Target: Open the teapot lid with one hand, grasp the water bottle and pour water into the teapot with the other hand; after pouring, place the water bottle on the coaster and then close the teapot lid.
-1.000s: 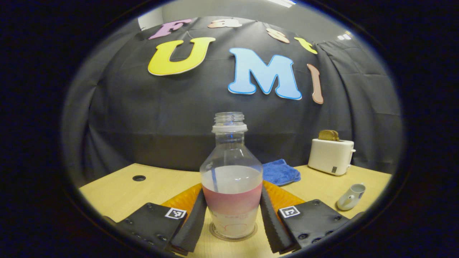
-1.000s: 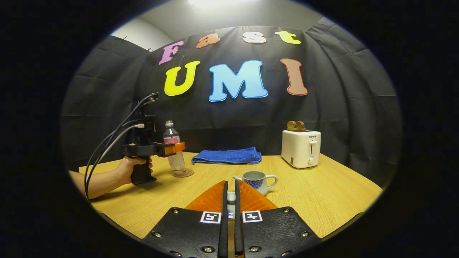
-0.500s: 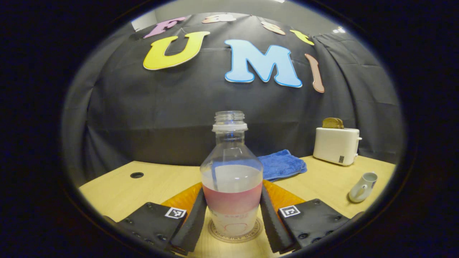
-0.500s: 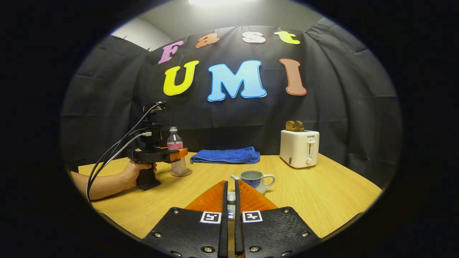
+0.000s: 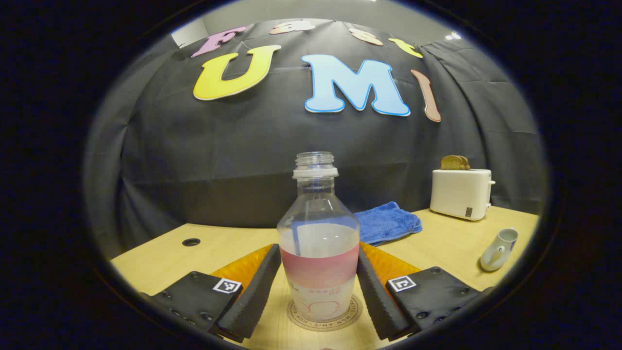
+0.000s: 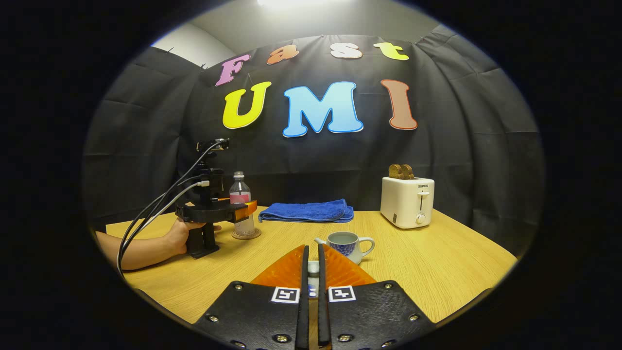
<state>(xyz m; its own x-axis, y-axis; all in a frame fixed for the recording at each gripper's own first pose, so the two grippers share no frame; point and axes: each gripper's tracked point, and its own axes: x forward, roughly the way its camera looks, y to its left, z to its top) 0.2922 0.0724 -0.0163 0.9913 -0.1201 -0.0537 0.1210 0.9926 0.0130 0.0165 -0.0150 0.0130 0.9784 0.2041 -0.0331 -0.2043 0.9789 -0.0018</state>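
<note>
The clear water bottle (image 5: 316, 204), uncapped, pink-banded and about half full, stands upright on the round coaster (image 5: 351, 315). My left gripper (image 5: 318, 250) is open around it, its fingers spread a little off the bottle's sides. In the right gripper view a hand (image 6: 177, 233) holds that left gripper (image 6: 241, 209) at the bottle (image 6: 239, 190) on the coaster (image 6: 246, 235). My right gripper (image 6: 313, 248) is shut on the small white teapot lid (image 6: 314, 267), held in front of the lidless white-and-blue teapot (image 6: 346, 244). The teapot (image 5: 498, 248) also sits far right in the left gripper view.
A folded blue towel (image 6: 306, 211) lies at the back of the wooden table (image 6: 437, 267). A white toaster (image 6: 407, 201) with bread stands back right. A cable hole (image 5: 191, 241) marks the table's left part.
The left gripper lowered the bottle onto the coaster and its fingers have spread apart, letting go of it. The right gripper has stayed still with the lid.
</note>
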